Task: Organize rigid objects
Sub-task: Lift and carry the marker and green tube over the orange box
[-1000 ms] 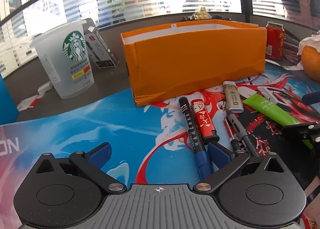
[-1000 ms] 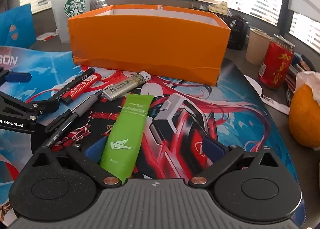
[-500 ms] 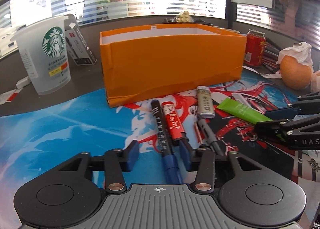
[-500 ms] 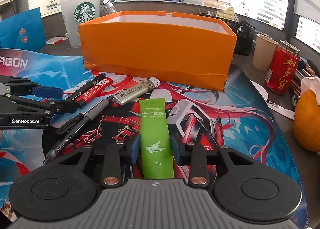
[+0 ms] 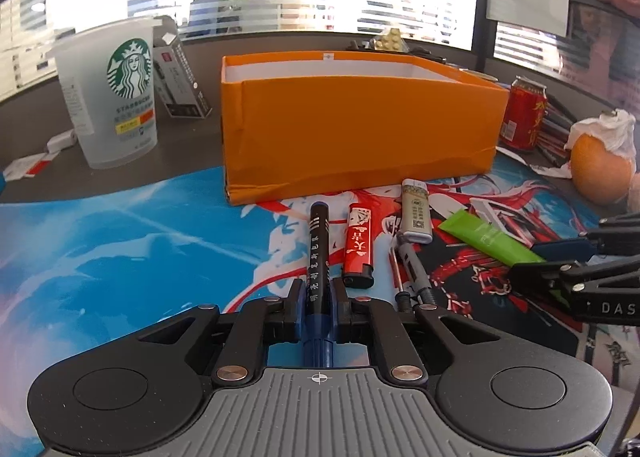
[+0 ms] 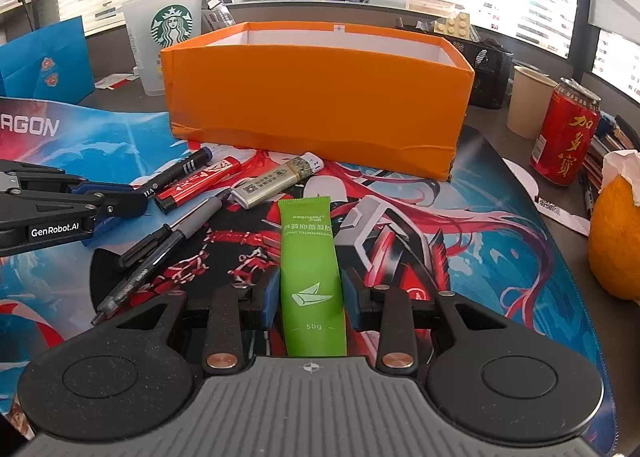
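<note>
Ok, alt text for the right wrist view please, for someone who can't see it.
The right tongs are shut on a green tube lying on a printed desk mat. Behind it stands an open orange box; pens and lighters lie to the left.

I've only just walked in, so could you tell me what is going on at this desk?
A person is tidying small items with two handheld tongs. The left tongs have clamped the black marker, and the right tongs have just closed on the green tube. Both items still lie on the mat before the orange box.
</note>
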`<state>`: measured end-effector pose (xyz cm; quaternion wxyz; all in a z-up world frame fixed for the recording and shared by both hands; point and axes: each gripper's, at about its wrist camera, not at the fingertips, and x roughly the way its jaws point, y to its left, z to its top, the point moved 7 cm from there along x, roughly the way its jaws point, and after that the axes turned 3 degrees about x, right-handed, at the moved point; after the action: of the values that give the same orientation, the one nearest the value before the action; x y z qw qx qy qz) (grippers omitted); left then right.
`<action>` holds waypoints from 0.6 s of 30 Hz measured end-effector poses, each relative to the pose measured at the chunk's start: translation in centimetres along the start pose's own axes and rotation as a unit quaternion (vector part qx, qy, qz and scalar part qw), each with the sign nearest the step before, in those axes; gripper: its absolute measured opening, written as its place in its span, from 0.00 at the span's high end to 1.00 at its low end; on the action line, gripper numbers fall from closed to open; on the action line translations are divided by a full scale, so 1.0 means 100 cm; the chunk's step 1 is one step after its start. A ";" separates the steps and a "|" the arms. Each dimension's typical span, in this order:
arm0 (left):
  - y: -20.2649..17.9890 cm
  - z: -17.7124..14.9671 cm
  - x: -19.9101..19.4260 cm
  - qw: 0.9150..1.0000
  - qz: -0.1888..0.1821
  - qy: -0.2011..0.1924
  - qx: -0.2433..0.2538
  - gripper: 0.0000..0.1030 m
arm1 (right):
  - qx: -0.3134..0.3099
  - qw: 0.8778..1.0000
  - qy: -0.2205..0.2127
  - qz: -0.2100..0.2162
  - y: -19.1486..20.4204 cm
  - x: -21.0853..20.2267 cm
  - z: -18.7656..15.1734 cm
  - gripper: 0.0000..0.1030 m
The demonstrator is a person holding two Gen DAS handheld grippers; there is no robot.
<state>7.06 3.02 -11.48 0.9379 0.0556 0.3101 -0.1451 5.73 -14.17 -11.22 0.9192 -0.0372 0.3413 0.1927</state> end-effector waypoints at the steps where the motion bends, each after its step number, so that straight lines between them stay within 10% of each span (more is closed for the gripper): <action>1: 0.000 0.000 -0.002 1.000 0.003 -0.002 0.001 0.90 | 0.002 1.000 0.001 0.004 0.001 0.000 0.000 0.70; 18: -0.002 0.026 -0.051 0.998 -0.006 -0.056 -0.019 0.90 | 0.008 1.000 -0.007 0.028 0.008 -0.017 0.005 0.73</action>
<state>4.52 3.51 -6.36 0.9538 0.0280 0.2599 -0.1481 4.56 -13.91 -9.72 0.9162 -0.0191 0.3370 0.2162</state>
